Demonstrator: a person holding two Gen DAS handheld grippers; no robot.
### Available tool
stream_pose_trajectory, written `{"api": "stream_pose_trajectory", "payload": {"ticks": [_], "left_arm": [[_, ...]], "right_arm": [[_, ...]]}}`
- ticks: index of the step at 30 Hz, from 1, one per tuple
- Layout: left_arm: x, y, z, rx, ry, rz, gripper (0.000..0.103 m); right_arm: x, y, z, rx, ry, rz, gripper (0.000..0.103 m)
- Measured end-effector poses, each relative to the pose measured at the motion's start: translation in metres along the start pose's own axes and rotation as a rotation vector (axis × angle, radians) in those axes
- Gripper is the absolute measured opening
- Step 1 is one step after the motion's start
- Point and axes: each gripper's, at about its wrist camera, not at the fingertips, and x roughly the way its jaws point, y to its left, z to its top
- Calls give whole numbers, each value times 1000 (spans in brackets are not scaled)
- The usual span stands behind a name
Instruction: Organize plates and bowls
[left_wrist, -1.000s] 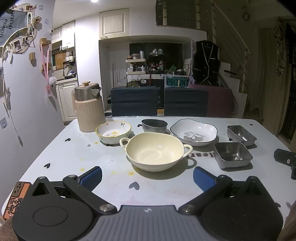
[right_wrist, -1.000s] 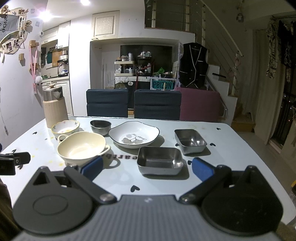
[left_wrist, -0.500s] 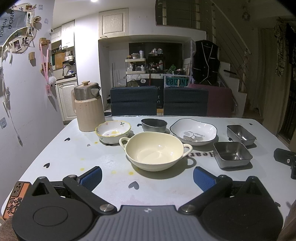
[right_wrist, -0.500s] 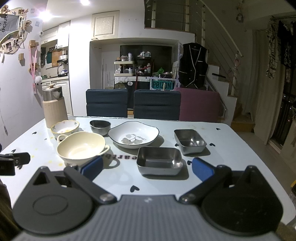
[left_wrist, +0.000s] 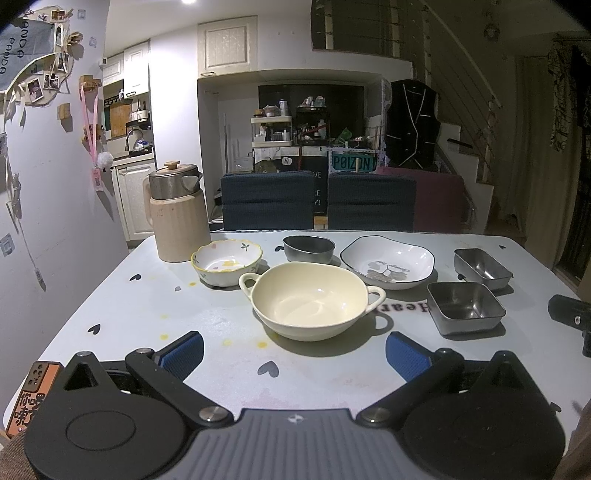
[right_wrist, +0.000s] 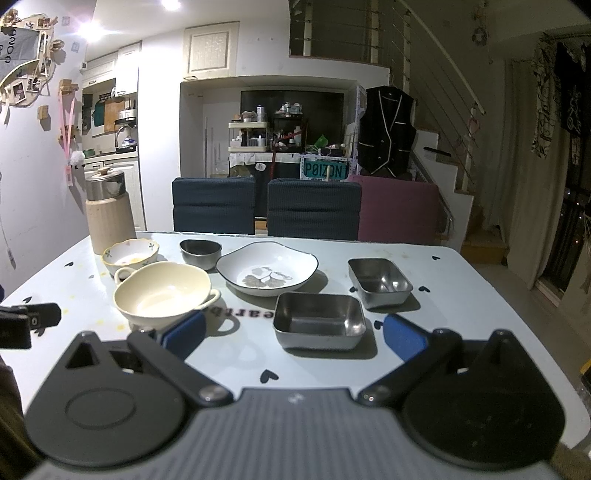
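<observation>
A cream two-handled bowl (left_wrist: 310, 302) (right_wrist: 162, 295) sits mid-table. Behind it stand a small flowered bowl (left_wrist: 226, 261) (right_wrist: 130, 252), a dark metal bowl (left_wrist: 308, 249) (right_wrist: 200, 252) and a white squarish plate (left_wrist: 387, 261) (right_wrist: 266, 268). Two square steel trays lie to the right, one near (left_wrist: 464, 307) (right_wrist: 319, 319) and one farther (left_wrist: 482, 263) (right_wrist: 379, 282). My left gripper (left_wrist: 294, 354) is open and empty, just short of the cream bowl. My right gripper (right_wrist: 293, 334) is open and empty, straddling the near steel tray's front.
A beige thermos jug (left_wrist: 178, 214) (right_wrist: 109, 212) stands at the table's (left_wrist: 110, 295) far left. Blue chairs (left_wrist: 267, 199) and a maroon one (right_wrist: 397, 208) line the far edge. An orange-cased phone (left_wrist: 31, 398) lies at the near left corner.
</observation>
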Motion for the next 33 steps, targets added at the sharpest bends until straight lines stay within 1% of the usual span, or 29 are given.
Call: {"api": "stream_pose_trajectory", "payload": {"ticks": [18, 22, 26, 27, 30, 33], "left_arm": [[1, 1, 3, 3, 1, 3, 103], [4, -1, 19, 21, -13, -5, 103], [17, -3, 47, 41, -32, -22, 103], [21, -3, 54, 42, -35, -29, 103], [39, -3, 76, 48, -46, -53, 103], [60, -6, 98, 69, -55, -86, 103]], "right_arm": [[1, -1, 2, 4, 1, -4, 103], [4, -1, 5, 1, -6, 0, 103], [12, -2, 15, 8, -33, 8, 103], [16, -3, 20, 12, -41, 8, 103], [32, -11, 39, 25, -50, 51, 103], [52, -18, 60, 61, -57, 42, 103]]}}
